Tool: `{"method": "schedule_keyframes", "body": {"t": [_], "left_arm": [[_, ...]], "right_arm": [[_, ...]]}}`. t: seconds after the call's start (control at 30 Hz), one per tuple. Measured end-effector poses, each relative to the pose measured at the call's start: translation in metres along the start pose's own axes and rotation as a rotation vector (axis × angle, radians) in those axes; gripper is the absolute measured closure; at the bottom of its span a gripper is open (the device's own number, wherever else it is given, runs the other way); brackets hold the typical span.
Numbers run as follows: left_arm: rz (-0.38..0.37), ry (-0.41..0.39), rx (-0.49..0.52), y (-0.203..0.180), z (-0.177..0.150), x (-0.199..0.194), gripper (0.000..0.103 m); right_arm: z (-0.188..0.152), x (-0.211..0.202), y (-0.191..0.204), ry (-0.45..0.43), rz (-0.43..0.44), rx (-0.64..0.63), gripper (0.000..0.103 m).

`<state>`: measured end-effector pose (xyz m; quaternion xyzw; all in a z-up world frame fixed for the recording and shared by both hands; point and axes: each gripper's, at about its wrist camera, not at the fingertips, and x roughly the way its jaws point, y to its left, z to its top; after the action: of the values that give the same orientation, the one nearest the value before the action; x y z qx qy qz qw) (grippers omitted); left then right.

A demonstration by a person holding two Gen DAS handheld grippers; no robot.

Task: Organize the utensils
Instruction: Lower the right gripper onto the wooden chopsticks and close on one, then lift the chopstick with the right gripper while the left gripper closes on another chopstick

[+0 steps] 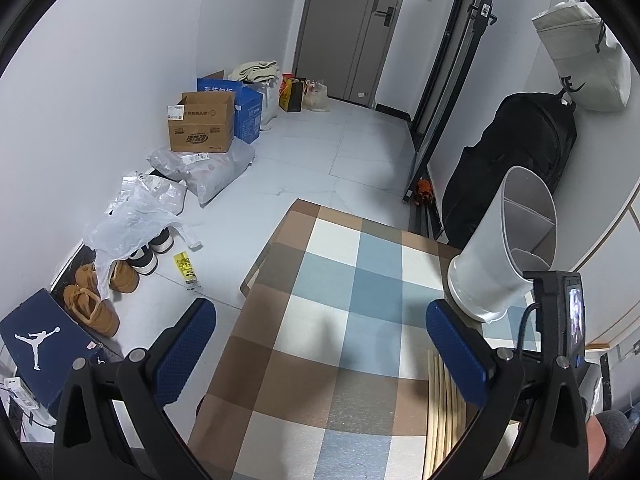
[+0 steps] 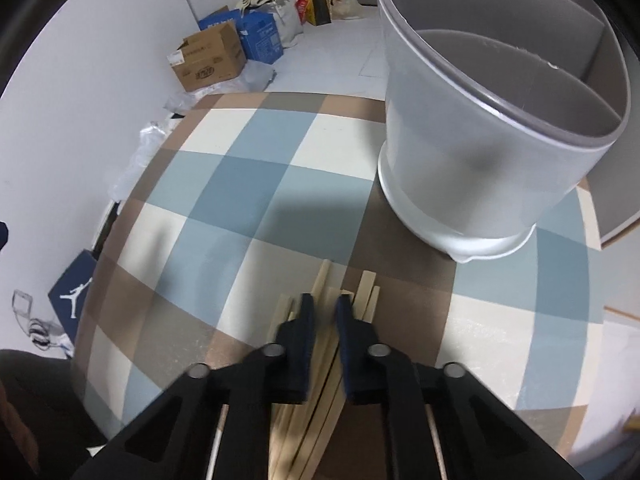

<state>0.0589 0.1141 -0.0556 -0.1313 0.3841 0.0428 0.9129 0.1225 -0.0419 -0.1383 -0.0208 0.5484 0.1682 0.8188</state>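
Note:
A pile of wooden chopsticks (image 2: 366,294) lies on the checkered tablecloth (image 2: 240,184). My right gripper (image 2: 323,308) is down in the pile, its blue-padded jaws nearly closed around a few chopsticks (image 2: 325,280). A white divided utensil holder (image 2: 492,120) stands upright just beyond the pile at the right. In the left wrist view the holder (image 1: 504,248) is at the table's right side and the chopsticks (image 1: 444,412) show beside the right finger. My left gripper (image 1: 320,340) is wide open and empty above the table. The right gripper's body (image 1: 560,320) shows at the right edge.
The table (image 1: 340,320) stands in a small room. On the floor to the left are cardboard boxes (image 1: 202,122), plastic bags (image 1: 132,216), shoes (image 1: 96,300) and a blue shoebox (image 1: 36,340). A black bag (image 1: 516,160) leans at the right wall.

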Motion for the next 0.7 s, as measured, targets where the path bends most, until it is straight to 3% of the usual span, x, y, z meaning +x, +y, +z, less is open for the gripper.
{"method": "schedule_keyframes", "body": {"t": [0.13, 0.33, 0.6, 0.7], "left_arm": [[0.015, -0.003, 0.009, 0.0, 0.0, 0.002, 0.001], [0.013, 0.035, 0.019, -0.002, -0.005, 0.011, 0.001], [-0.046, 0.201, 0.094, -0.028, -0.026, 0.04, 0.001], [-0.062, 0.267, 0.106, -0.039, -0.033, 0.05, 0.006]], "right_arm": [[0.0, -0.009, -0.008, -0.04, 0.015, 0.037, 0.096], [-0.002, -0.047, -0.021, -0.171, 0.065, 0.082, 0.097], [-0.01, -0.104, -0.043, -0.356, 0.125, 0.128, 0.097], [-0.015, -0.123, -0.052, -0.409, 0.144, 0.141, 0.097]]}}
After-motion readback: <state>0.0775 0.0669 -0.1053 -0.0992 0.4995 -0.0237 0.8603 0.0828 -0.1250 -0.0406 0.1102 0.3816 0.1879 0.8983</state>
